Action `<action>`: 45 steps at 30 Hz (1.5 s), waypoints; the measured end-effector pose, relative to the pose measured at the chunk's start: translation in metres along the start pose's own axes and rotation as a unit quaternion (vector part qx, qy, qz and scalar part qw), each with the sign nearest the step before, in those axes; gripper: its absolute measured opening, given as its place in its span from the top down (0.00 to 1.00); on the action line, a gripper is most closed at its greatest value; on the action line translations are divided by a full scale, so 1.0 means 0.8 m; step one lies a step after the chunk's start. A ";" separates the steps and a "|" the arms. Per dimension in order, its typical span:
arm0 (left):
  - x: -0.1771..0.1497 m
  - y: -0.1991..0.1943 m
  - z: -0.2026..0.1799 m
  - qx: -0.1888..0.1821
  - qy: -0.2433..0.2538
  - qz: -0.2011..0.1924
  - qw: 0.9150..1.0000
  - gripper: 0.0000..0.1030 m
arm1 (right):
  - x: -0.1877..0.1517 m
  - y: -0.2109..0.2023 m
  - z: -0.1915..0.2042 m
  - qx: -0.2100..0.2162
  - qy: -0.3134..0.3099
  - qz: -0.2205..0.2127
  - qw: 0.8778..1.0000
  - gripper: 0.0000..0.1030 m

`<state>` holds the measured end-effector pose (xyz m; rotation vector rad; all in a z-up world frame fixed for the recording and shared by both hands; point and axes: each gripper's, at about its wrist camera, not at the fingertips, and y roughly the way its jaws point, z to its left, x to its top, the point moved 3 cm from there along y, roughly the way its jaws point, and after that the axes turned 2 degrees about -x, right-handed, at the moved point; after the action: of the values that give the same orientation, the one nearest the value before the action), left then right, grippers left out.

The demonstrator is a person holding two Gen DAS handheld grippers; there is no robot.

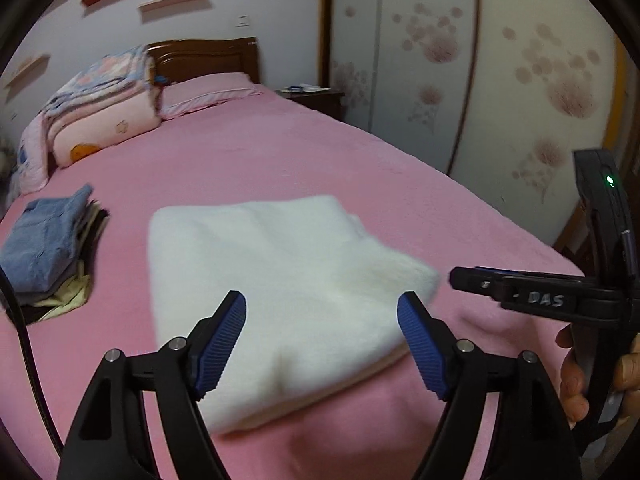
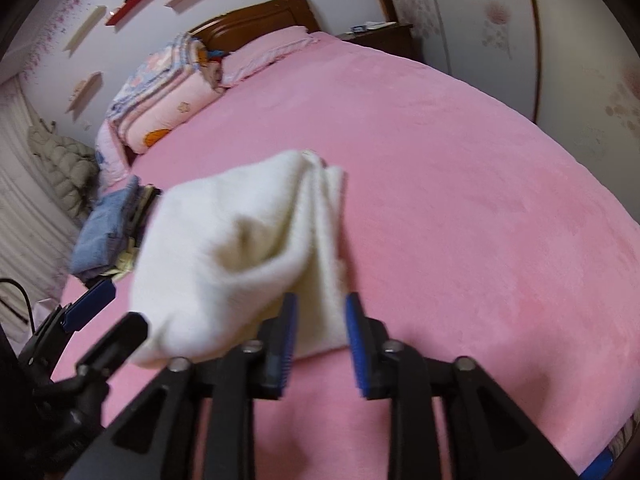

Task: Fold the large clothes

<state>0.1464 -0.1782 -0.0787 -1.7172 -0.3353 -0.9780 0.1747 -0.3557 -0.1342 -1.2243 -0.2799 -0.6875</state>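
Both tongs, left tongs (image 1: 322, 316) and right tongs (image 2: 322, 312), parted, seemingly gripping nothing, over folded white garment (image 1: 276, 280) amid bare pink bedspread (image 1: 280, 152).

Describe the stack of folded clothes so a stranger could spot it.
Start at the pink bed. The stack of folded clothes sits near its left edge, left of the white folded garment. Unlike the pastel quilts by the headboard, it is topped with blue denim.

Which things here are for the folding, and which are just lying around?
For the job: white folded garment, pile of folded clothes, left tongs, right tongs.

Just lying around: stacked quilts, pillow, nightstand, wall shelves.
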 end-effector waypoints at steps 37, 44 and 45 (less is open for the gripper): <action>-0.044 0.120 0.114 0.068 -0.090 0.090 0.989 0.25 | 0.017 0.128 0.009 -0.008 -0.089 0.076 0.993 0.70; -0.017 0.095 0.129 0.046 -0.102 0.091 0.990 0.25 | 0.039 0.092 0.030 -0.060 -0.105 0.058 0.991 0.53; -0.006 0.087 0.128 0.050 -0.094 0.077 0.991 0.25 | 0.044 0.082 0.038 -0.068 -0.115 0.043 0.990 0.53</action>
<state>0.2339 -0.1119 -0.1371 -1.7191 -0.3616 -0.6781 0.2473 -0.3281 -0.1551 -1.4405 -0.3745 -0.4975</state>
